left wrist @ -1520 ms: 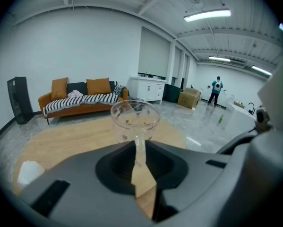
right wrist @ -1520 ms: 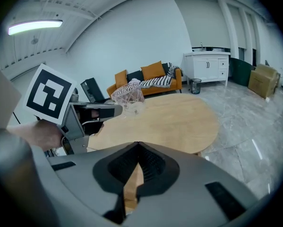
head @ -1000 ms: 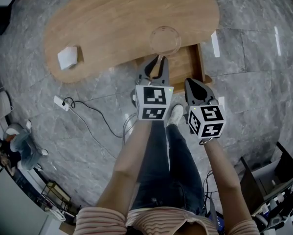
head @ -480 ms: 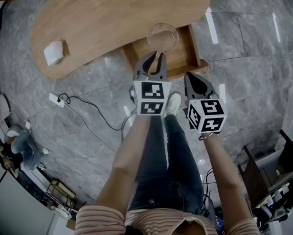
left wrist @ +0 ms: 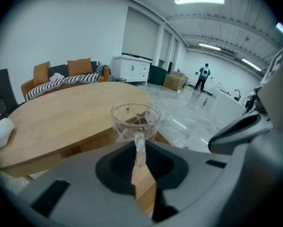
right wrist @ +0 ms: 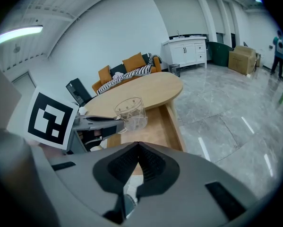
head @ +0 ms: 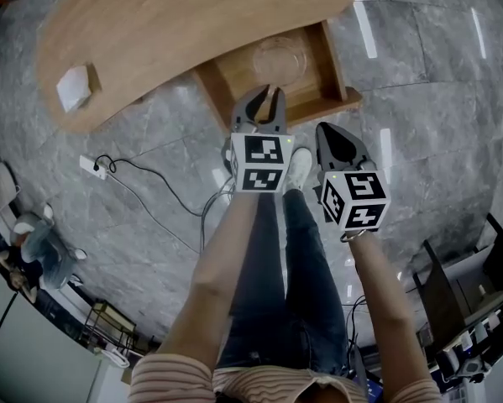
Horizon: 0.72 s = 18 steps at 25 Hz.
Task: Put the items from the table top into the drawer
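The right grey two-jaw gripper [right wrist: 137, 146] has its jaws closed together with nothing between them. The left grey two-jaw gripper [left wrist: 139, 148] clamps the handle of the clear glass cup [left wrist: 135, 121], held over the open wooden drawer [head: 231, 88] of the oval wooden table [head: 192, 23].

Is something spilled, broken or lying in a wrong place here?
Nothing is spilled or broken. The left gripper holds the glass cup by its handle, roughly upright, above the open drawer. Only a power strip lies loose on the floor.
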### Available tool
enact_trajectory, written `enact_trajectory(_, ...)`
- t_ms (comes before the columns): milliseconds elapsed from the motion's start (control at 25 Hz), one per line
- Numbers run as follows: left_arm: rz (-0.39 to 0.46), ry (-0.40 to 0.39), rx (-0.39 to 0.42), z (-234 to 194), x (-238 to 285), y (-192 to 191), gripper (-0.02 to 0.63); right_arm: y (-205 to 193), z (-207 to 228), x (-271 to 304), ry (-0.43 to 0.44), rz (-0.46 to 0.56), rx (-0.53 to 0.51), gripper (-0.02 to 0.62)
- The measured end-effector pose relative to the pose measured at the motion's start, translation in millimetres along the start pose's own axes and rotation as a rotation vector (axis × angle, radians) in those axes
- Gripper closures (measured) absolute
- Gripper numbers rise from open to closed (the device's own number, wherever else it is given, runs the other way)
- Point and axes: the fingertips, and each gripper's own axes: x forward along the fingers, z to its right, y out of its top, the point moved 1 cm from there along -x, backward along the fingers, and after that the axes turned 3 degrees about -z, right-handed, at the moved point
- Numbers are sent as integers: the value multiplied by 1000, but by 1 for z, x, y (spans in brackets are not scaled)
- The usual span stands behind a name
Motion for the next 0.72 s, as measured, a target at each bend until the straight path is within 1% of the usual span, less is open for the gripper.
enact_trajectory(320,-32,-2,2,8,34,-23,551,-17,22,12,-19,-24,16,588)
enact_trajectory(480,-51,3,-10,8,48,-33,551,-22,31,16,-29,-34,17,588)
enact_trajectory(720,-83,10,11,7,69,-49,551,-32,38,25,-36,-54,19,588)
